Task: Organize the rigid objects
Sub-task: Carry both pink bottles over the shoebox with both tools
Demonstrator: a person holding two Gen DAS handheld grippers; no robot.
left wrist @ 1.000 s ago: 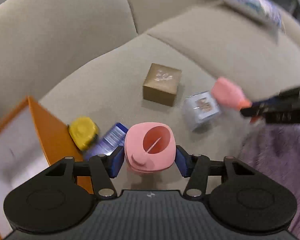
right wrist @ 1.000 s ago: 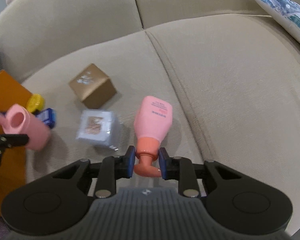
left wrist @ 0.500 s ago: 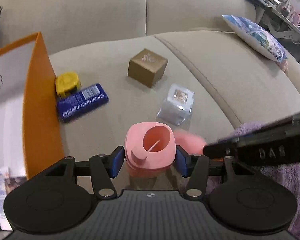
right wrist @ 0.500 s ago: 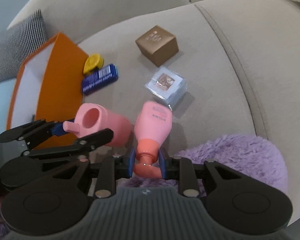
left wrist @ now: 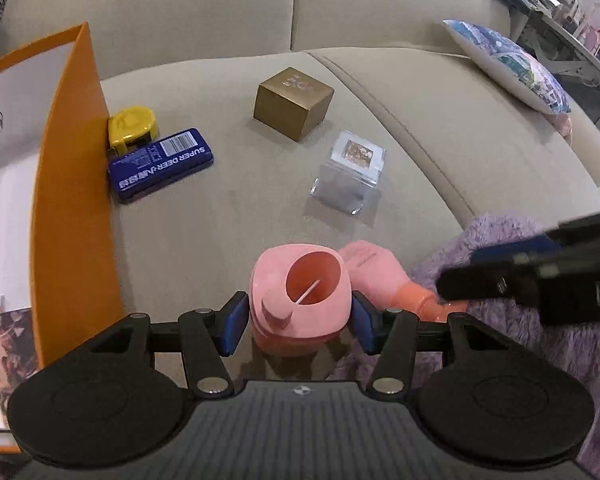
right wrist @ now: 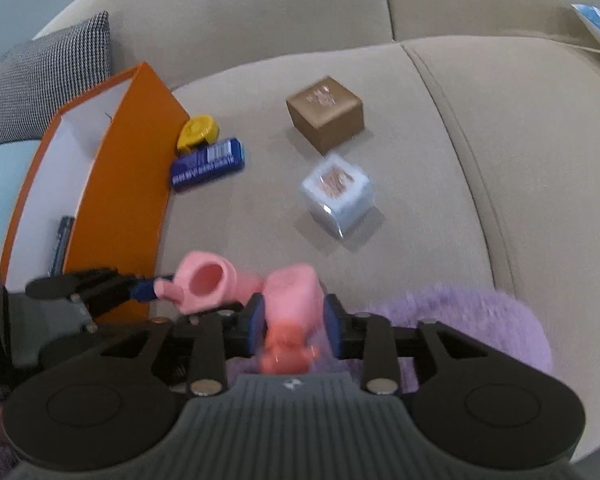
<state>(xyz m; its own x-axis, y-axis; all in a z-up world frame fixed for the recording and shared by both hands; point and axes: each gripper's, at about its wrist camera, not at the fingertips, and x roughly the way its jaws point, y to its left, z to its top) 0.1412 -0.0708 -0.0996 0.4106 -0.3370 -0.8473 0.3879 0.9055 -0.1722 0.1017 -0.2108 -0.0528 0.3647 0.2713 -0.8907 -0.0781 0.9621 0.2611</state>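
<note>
My left gripper (left wrist: pixel 298 314) is shut on a pink cup (left wrist: pixel 300 300) with a small handle, held over the sofa's front edge; the cup also shows in the right wrist view (right wrist: pixel 202 282). My right gripper (right wrist: pixel 292 326) has its jaws spread wide around a pink bottle (right wrist: pixel 294 300) with an orange cap, which sits blurred between the pads; the bottle (left wrist: pixel 376 276) lies right beside the cup. On the seat lie a gold box (left wrist: pixel 294 102), a clear cube box (left wrist: pixel 350 172), a blue tin (left wrist: pixel 160 166) and a yellow tape measure (left wrist: pixel 132 128).
An orange box (left wrist: pixel 74 184) with a white inside stands open at the left, against the tin and tape measure. A purple fluffy blanket (right wrist: pixel 460 320) covers the front right. A grey checked pillow (right wrist: pixel 44 76) and a blue patterned pillow (left wrist: pixel 508 64) lie at the sofa's ends.
Both grippers have pulled back from the seat toward the sofa's front edge with their pink objects. The right jaws have widened around the bottle, which now sits lower between them.
</note>
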